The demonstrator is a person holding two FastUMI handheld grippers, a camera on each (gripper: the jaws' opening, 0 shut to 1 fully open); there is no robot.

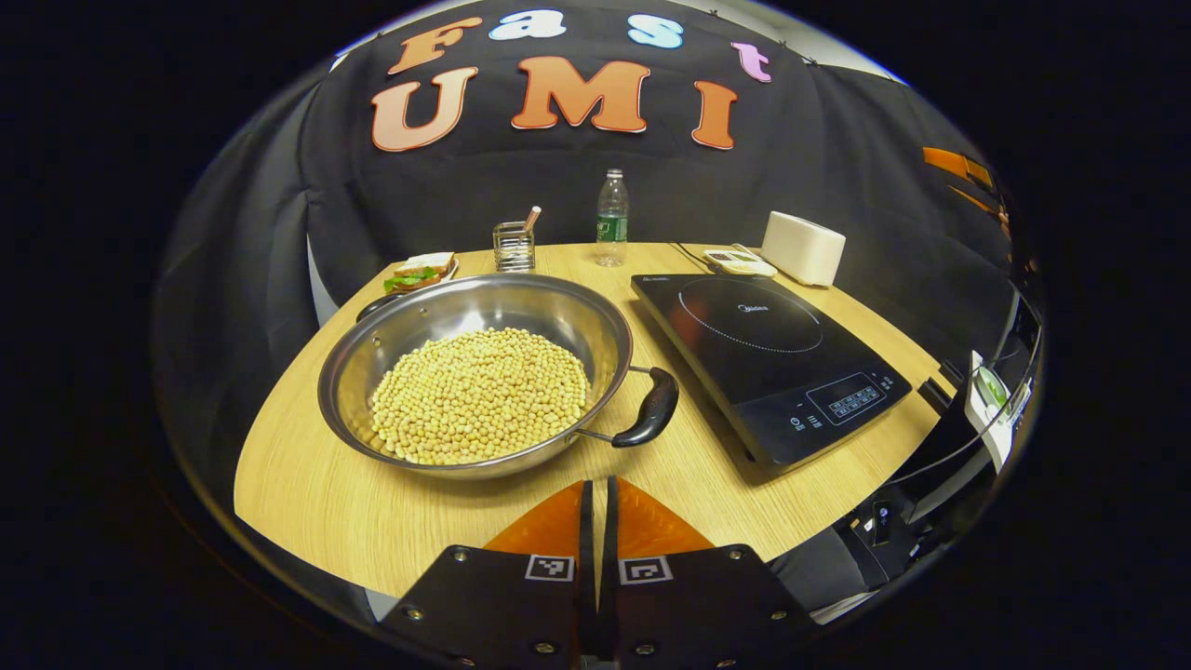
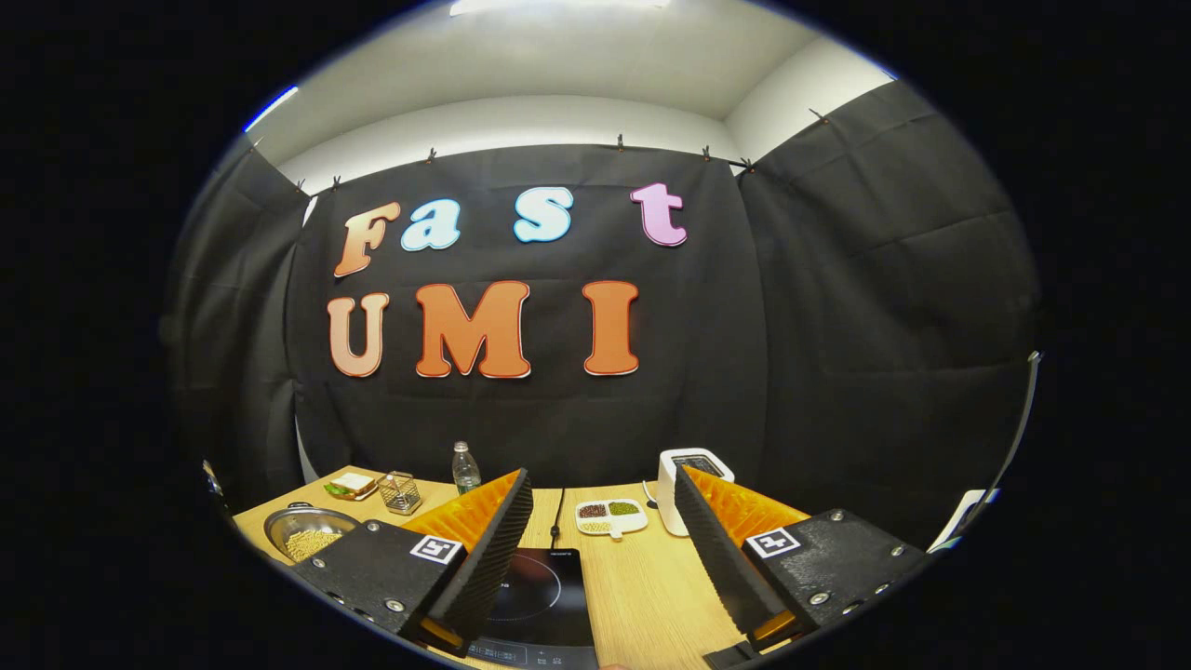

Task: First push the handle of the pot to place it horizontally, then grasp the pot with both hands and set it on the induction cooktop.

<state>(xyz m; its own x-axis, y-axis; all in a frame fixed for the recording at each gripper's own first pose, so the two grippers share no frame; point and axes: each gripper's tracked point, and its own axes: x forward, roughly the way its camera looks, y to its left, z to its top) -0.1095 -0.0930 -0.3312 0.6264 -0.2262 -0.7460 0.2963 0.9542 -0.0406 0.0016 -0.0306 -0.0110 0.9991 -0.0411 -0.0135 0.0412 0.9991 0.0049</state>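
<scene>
Pot: the wide, shallow stainless-steel pot [image 1: 475,372], heaped with pale yellow beans [image 1: 479,395], sits on my light wooden desk [image 1: 307,502] just left of the flat black induction cooktop [image 1: 768,358], apart from it.
Handles: the near black curved handle [image 1: 651,408] points toward the cooktop and a little toward me; the far black handle [image 1: 377,305] peeks over the rim on the side away from the cooktop. The pair reads as skewed, so the push is not yet done, I judge.
Left claw: my left claw [image 1: 595,507] has its fingers pressed together on nothing, hovering at the desk edge, nearer me than the pot.
Right claw: my right claw [image 2: 603,521] stands wide apart and empty, raised above the cooktop's near end.
Risk, push: a shove high on the handle could slide the whole pot into the cooktop's edge instead of turning it.
Risk, load: the beans lie loose; a jerk or an uneven two-sided lift would likely spill them.
Risk, grip: the rounded handles may slip between flat fingers under that weight.
</scene>
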